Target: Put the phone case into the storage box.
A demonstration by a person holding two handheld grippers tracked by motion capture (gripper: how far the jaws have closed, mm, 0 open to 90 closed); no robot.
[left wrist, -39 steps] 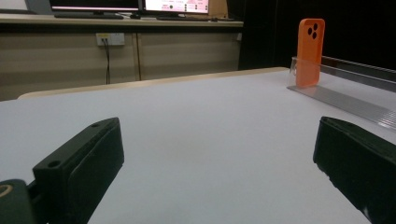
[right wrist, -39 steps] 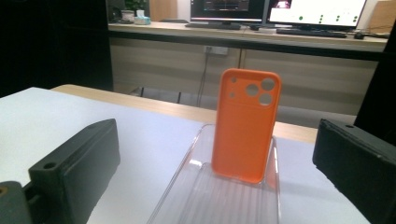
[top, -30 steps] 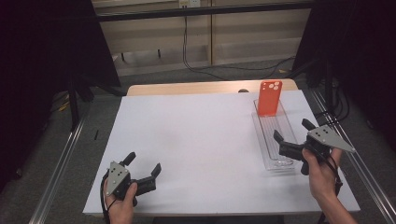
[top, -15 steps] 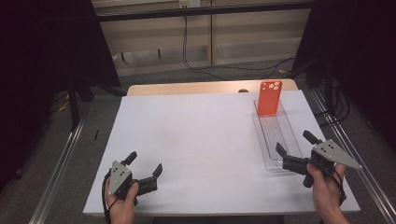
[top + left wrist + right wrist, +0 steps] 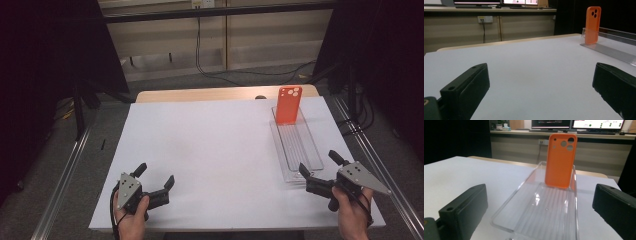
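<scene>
An orange phone case (image 5: 288,104) (image 5: 560,160) (image 5: 592,25) stands upright at the far end of a clear ribbed plastic tray (image 5: 296,145) (image 5: 541,212) (image 5: 614,48) on the right side of the white table. My right gripper (image 5: 321,164) (image 5: 540,220) rests open just behind the tray's near end, its jaws wide apart and empty. My left gripper (image 5: 156,175) (image 5: 541,95) sits open at the table's front left, empty, far from the tray.
The white table top (image 5: 215,150) lies between the grippers. Metal rails (image 5: 65,175) run along both sides of the table. Behind it are a wooden table edge (image 5: 200,94), cables and a wall with monitors (image 5: 579,123) on a bench.
My right gripper has drawn back toward the front edge, away from the tray's side to just behind its near end. The left gripper has barely shifted.
</scene>
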